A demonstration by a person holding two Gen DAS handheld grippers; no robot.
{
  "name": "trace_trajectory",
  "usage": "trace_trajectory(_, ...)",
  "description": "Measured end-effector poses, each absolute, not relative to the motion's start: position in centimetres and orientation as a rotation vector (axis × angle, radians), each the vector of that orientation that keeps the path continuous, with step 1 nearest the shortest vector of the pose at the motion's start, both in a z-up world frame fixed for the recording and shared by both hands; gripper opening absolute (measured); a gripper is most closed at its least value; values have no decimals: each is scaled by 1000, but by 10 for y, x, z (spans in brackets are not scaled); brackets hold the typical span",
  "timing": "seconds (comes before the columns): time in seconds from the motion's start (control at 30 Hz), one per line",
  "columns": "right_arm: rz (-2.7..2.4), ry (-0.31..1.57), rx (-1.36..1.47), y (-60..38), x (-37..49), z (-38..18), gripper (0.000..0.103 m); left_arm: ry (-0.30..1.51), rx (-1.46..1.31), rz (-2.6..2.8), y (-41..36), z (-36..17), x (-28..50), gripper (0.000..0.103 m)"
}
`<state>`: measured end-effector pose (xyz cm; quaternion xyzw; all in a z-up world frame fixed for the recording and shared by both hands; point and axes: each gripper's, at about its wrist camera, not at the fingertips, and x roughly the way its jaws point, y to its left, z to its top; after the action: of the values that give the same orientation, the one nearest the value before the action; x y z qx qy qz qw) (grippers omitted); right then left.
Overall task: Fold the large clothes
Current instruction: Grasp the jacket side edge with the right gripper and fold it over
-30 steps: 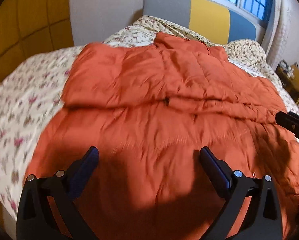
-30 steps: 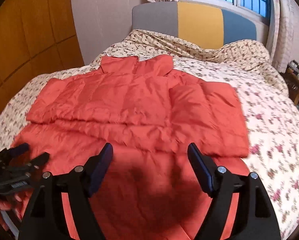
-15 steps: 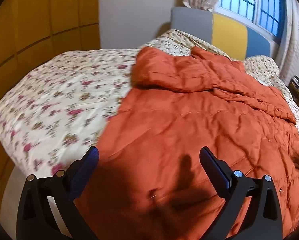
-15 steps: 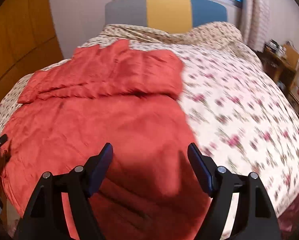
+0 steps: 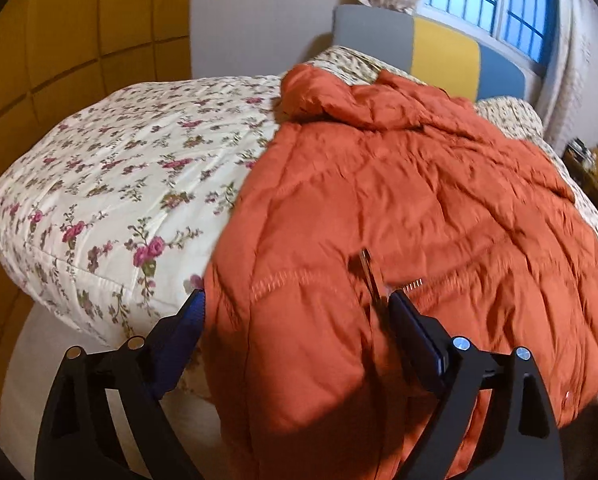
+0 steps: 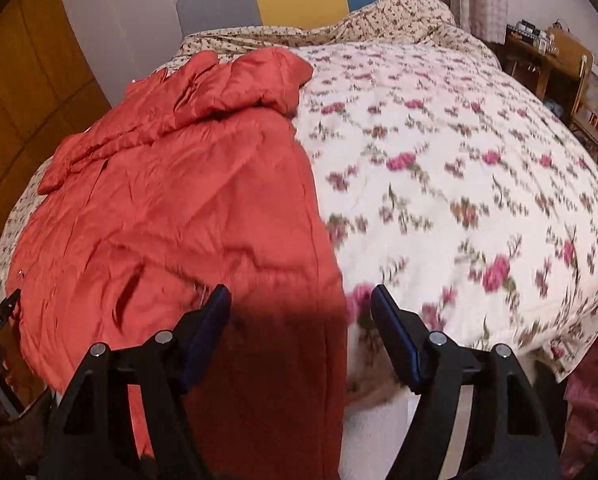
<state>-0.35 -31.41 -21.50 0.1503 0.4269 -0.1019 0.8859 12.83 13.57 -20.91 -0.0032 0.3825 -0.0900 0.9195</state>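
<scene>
Coat (image 5: 399,200) hem lies between both closing tongs (image 5: 297,308) (image 6: 301,304).

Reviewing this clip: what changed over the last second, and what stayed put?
Both grippers swung apart to the orange down jacket's near corners: the left gripper to its left hem corner, the right gripper to its right one. Both sets of fingers are closing, hem fabric now between them, but neither clearly pinches it yet. The jacket, sleeves folded across its top, still lies on the floral quilt.
</scene>
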Motion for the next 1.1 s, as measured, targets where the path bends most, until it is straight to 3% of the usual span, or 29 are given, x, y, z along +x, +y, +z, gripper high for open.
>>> trace_trajectory(0.23, -158, 938, 380, -315, -16, -232, 69, 807, -61, -225, 144, -220, 115, 85)
trace_trajectory(0.27, -147, 941, 401, -315, -16, -234, 66, 813, -62, -232, 143, -221, 114, 85)
trace_trajectory(0.33, -110, 940, 440, -314, -16, -235, 46, 830, -71, -246, 142, -225, 113, 82)
trace_trajectory(0.43, -55, 929, 446, -308, -14, -228, 21, 840, -86, -279, 138, -223, 111, 58)
trace_trajectory(0.47, -42, 919, 437, -306, -14, -223, 18, 841, -80, -294, 135, -219, 109, 39)
trace_trajectory(0.5, -36, 913, 433, -305, -13, -221, 15, 840, -73, -308, 132, -214, 107, 28)
trace_trajectory(0.57, -8, 889, 462, -306, -10, -213, 12, 827, -76, -331, 129, -200, 105, 22)
trace_trajectory(0.67, 43, 852, 524, -311, -3, -199, 10, 806, -172, -359, 138, -180, 108, 18)
trace_trajectory(1.1, 112, 683, 583, -329, 52, -135, 10, 668, -347, -449, 140, -106, 154, 18)
